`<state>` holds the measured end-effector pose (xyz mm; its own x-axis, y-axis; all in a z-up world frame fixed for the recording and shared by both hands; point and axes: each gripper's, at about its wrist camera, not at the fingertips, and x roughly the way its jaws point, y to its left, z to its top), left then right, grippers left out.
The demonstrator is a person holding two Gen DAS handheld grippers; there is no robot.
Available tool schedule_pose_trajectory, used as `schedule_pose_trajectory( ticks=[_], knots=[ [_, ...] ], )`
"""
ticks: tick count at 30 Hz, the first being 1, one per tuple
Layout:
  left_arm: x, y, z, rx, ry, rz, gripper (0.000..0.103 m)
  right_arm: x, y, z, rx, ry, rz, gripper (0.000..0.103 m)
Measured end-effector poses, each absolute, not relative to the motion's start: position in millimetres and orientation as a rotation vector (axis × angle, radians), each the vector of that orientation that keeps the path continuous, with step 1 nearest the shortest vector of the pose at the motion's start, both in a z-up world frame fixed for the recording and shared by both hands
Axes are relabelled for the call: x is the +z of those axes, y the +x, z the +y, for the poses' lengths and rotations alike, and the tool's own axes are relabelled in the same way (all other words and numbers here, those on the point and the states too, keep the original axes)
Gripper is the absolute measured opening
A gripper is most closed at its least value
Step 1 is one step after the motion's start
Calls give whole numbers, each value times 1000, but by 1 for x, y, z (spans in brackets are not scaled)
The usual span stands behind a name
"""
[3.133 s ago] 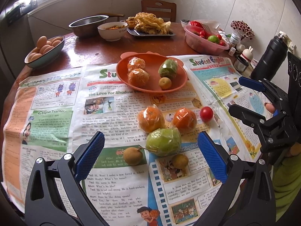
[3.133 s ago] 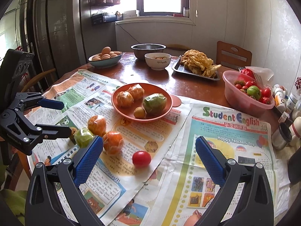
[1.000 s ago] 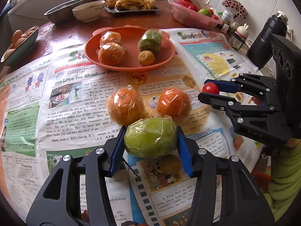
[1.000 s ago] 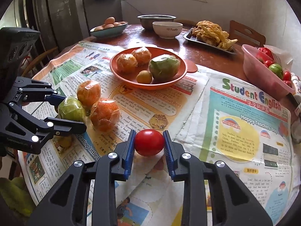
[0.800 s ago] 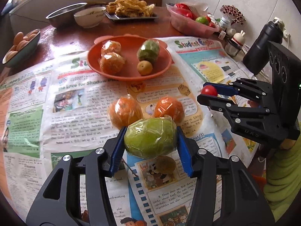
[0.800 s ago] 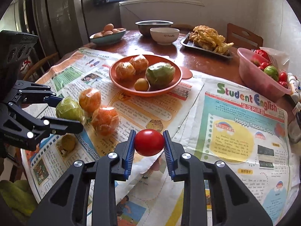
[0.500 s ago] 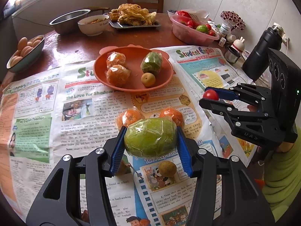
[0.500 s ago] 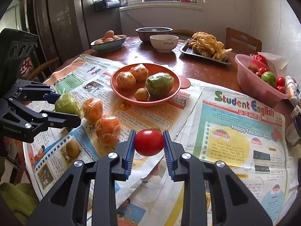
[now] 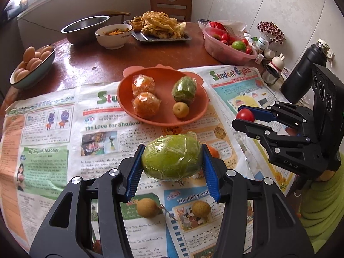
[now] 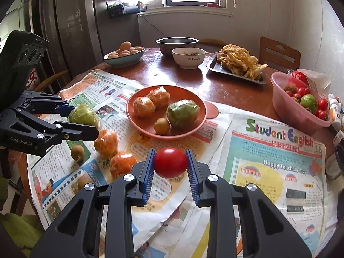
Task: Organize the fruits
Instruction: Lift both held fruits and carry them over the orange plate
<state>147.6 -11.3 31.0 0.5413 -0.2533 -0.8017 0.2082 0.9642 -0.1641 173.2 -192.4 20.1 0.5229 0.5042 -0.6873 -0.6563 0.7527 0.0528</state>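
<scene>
My left gripper [image 9: 172, 161] is shut on a green fruit wrapped in plastic film [image 9: 172, 158] and holds it above the newspaper; it also shows in the right wrist view [image 10: 83, 112]. My right gripper [image 10: 170, 163] is shut on a red tomato [image 10: 170, 162], lifted above the paper; the tomato also shows in the left wrist view [image 9: 245, 115]. The orange plate [image 9: 165, 120] holds two wrapped oranges [image 9: 146, 104], a wrapped green fruit [image 9: 185, 89] and a small brown fruit [image 9: 180, 109]. Two wrapped oranges [image 10: 106, 143] and small brown fruits [image 9: 147, 207] lie on the newspaper.
A pink bowl of tomatoes [image 9: 228, 43] stands at the back right. An egg bowl [image 9: 32, 64], a steel bowl [image 9: 86, 28], a white bowl [image 9: 112, 35] and a tray of fried food [image 9: 161, 28] stand at the back. A black bottle [image 9: 303, 71] and small jars are at the right.
Both grippers have risen and drawn back from the table, the left carrying the green fruit, the right carrying the tomato. The fruits on the paper have not moved.
</scene>
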Motion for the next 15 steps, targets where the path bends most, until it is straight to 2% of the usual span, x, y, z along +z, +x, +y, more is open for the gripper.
schedule_pose_trajectory(
  ticks=[15],
  knots=[
    [30,187,-1,-275,-74,970,43,26,200,-177,713,-235,741,28]
  ],
)
